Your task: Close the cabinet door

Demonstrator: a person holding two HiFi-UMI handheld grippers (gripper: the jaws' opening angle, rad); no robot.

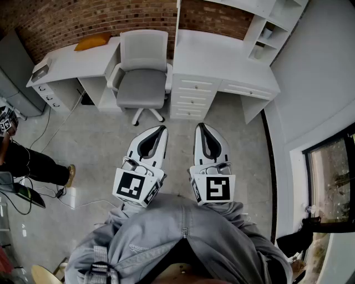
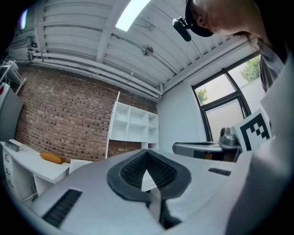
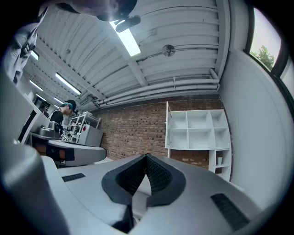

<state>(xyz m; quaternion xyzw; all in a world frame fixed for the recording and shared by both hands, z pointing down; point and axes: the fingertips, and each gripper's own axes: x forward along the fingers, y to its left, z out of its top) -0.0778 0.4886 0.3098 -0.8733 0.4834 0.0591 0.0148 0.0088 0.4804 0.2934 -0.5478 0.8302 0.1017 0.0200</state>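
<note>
White painted board is what I take the cabinet door [image 1: 177,15] to be: the thin panel standing edge-on at the left side of the open shelf unit [image 3: 198,131], above the right-hand surface [image 1: 222,52] and against the brick wall [image 1: 66,22]. I cannot confirm from here that it is a door and not a side panel. It is well apart from both grippers, with the office chair [image 1: 143,72] nearer to me. I expect it to be light and stiff, swinging easily on its hinges, and smooth enough for a tip to skid on. I would push flat on its face near the free edge, not pinch it. The left gripper [image 1: 162,128] and right gripper [image 1: 201,126] sit close in front of the body, pointing roughly level. Each one's fingers [image 2: 131,170] are brought fully together with the tips meeting, holding and touching nothing.
</note>
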